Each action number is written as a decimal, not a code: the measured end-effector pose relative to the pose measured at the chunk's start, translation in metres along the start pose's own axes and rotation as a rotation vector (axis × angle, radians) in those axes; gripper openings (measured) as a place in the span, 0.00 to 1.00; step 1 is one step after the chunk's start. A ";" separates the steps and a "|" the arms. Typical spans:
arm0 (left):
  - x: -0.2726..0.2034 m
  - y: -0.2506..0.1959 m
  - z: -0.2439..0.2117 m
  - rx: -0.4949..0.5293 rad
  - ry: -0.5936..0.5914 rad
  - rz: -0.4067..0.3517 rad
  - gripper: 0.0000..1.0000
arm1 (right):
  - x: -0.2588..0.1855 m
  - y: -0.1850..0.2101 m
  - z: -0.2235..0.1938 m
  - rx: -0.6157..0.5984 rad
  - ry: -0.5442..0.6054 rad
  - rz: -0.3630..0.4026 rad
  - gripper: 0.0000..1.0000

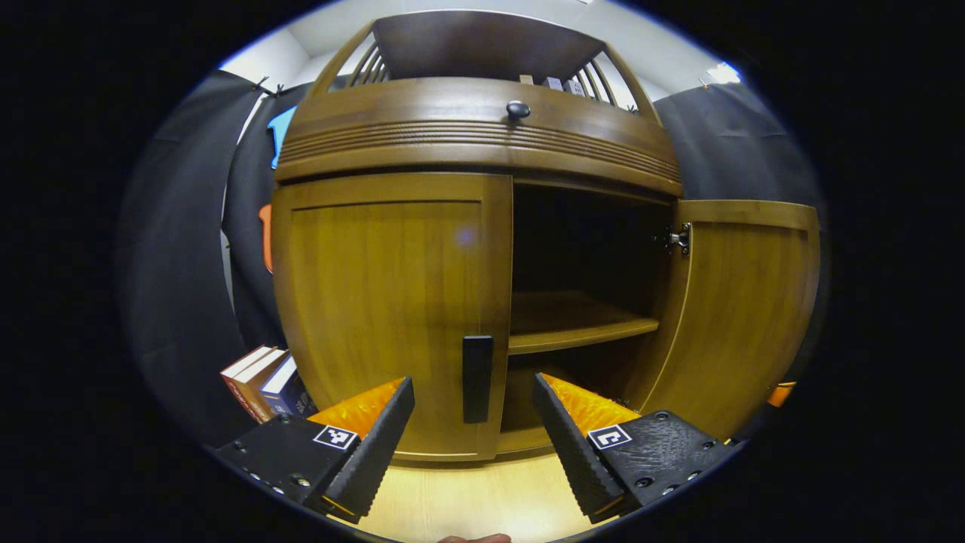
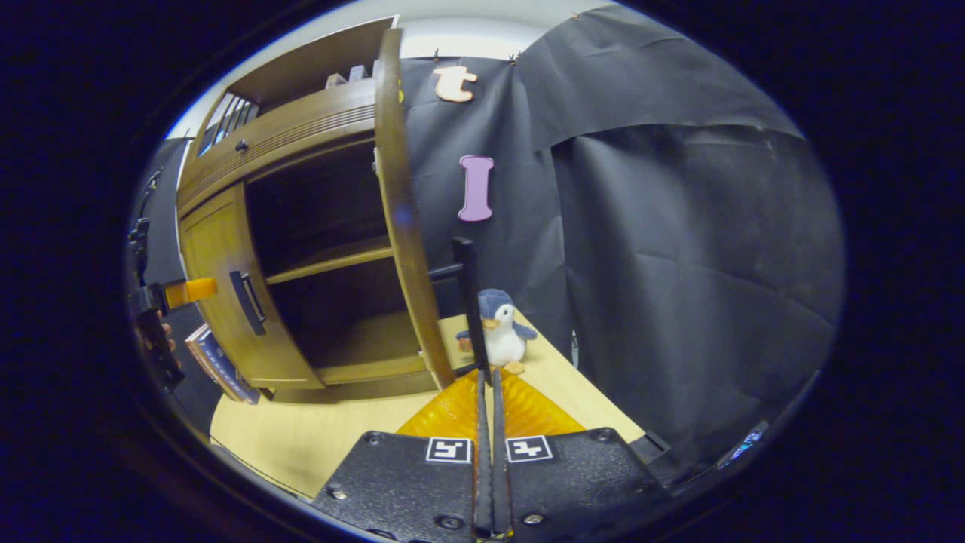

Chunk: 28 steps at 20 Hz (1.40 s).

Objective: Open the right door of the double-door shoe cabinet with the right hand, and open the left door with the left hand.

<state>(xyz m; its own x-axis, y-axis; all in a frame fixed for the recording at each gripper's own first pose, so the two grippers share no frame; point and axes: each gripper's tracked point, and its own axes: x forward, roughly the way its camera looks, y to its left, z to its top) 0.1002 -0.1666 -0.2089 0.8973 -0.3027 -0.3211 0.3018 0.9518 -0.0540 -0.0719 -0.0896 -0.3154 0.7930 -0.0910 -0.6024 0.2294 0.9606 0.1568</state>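
The wooden shoe cabinet (image 1: 475, 128) stands right in front of me in the left gripper view. Its left door (image 1: 384, 302) is closed, and that door's black handle (image 1: 477, 377) hangs between and just beyond the fingertips of my open left gripper (image 1: 473, 400). The right door (image 1: 742, 309) is swung wide open, baring a shelf (image 1: 580, 320). In the right gripper view the right door (image 2: 403, 219) shows edge-on. My right gripper (image 2: 488, 375) is shut on the lower end of its black handle (image 2: 467, 294). The left gripper (image 2: 188, 290) appears far left.
Several books (image 1: 260, 381) lean beside the cabinet's left side. A small plush penguin (image 2: 499, 332) stands on the light wooden tabletop (image 2: 317, 430) behind the open door. Black cloth (image 2: 693, 264) walls the booth close on the right.
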 end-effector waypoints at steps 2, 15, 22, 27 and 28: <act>0.019 -0.004 -0.008 0.002 0.022 -0.016 0.95 | -0.012 -0.011 0.000 0.012 -0.024 -0.036 0.04; 0.098 0.015 -0.026 -0.008 0.030 0.043 0.93 | -0.069 -0.033 0.003 0.063 -0.077 -0.108 0.52; 0.103 0.019 -0.029 -0.030 0.005 0.029 0.95 | -0.070 -0.023 0.000 0.021 -0.053 -0.102 0.58; 0.102 0.012 -0.030 -0.064 0.016 -0.038 0.70 | -0.070 -0.010 -0.010 -0.027 -0.008 -0.085 0.62; 0.101 0.007 -0.029 -0.069 0.012 -0.042 0.50 | -0.071 -0.006 -0.010 -0.035 -0.006 -0.079 0.59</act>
<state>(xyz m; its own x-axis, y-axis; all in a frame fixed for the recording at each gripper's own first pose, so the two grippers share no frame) 0.1841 -0.1893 -0.2691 0.8803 -0.3423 -0.3285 0.3158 0.9395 -0.1328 -0.1355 -0.0861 -0.2814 0.7764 -0.1681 -0.6074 0.2713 0.9591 0.0813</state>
